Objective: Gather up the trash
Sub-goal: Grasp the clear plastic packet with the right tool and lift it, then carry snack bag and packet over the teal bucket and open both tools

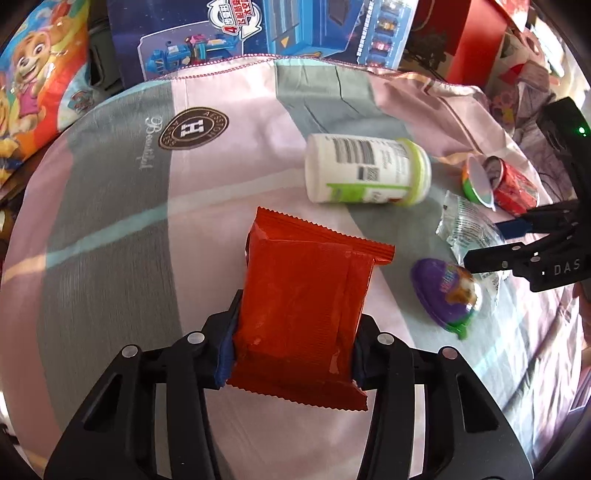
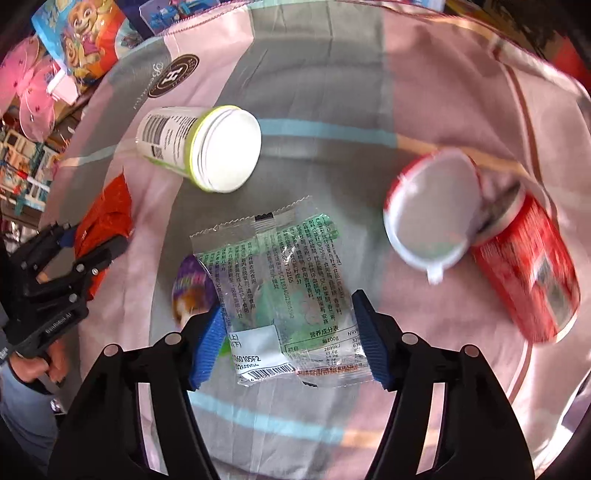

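A red snack packet [image 1: 303, 280] lies on the pink and grey cloth [image 1: 110, 221]. My left gripper [image 1: 299, 317] is shut on its near half, a blue pad pressing each long side. In the right wrist view a clear wrapper with green print [image 2: 280, 258] lies flat between the blue pads of my right gripper [image 2: 288, 310]. The pads sit at its two edges and the film is not creased, so I read this gripper as open. From the left wrist view the right gripper [image 1: 487, 243] reaches in from the right over that wrapper [image 1: 469, 229].
A white jar with a green band [image 2: 199, 147] lies on its side beyond the wrapper. A purple egg capsule [image 2: 192, 291] sits partly under it. A red can [image 2: 528, 273] and a cup with a peeled lid [image 2: 432, 214] lie to the right. Toy boxes [image 1: 258, 33] line the far edge.
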